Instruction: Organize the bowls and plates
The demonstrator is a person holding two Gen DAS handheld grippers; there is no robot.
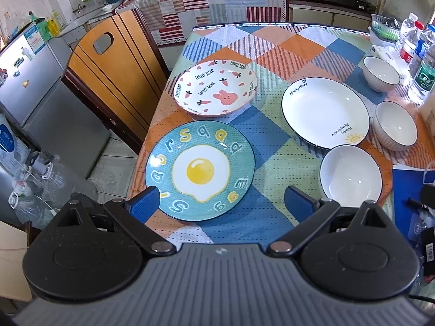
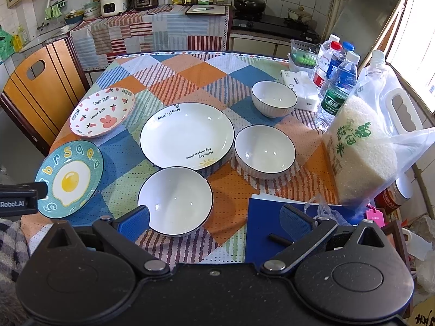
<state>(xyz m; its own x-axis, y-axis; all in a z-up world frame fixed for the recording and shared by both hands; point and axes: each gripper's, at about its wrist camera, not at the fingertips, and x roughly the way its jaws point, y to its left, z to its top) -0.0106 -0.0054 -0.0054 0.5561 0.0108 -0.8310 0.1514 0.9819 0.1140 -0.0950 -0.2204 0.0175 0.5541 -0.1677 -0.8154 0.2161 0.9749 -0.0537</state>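
Observation:
On the checked tablecloth lie a teal fried-egg plate, a pink rabbit plate and a large white plate. Three white bowls stand near the white plate: one at the front, one to its right, one behind. My left gripper hovers open over the egg plate's near edge, holding nothing. My right gripper is open above the front bowl's near rim, empty. The left gripper's body shows at the right wrist view's left edge.
Water bottles, a bag of rice, a tissue pack and a green basket crowd the table's right side. A blue book lies at the front right. A wooden chair stands left of the table.

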